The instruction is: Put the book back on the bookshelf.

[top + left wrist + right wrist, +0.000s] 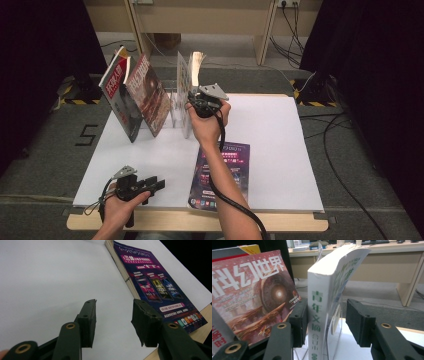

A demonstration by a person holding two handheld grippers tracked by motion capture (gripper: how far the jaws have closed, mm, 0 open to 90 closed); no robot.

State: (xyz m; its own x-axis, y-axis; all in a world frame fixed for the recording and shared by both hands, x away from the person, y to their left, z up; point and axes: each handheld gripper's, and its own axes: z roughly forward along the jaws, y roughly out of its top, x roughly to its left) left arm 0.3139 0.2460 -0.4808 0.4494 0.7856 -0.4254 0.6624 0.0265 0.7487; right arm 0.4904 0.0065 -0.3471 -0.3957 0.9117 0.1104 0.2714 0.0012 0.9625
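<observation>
A white book (317, 300) with green characters on its spine stands upright in a clear rack (176, 111) at the back of the white board (280, 145). In the high view the white book (191, 75) is straight ahead of my right gripper (195, 102). My right gripper (327, 317) is open around the book's spine edge: the left jaw is close beside it, the right jaw stands apart. My left gripper (159, 184) rests near the front left edge, open and holding nothing. Beyond my left gripper (113, 315) lies a purple-covered book (152, 282) flat on the board.
Two red magazines (147, 92) lean in the rack left of the white book; the nearer one (254, 297) shows beside my right gripper's left jaw. The purple book (222, 175) lies under the right forearm. Cables run over the floor at the right.
</observation>
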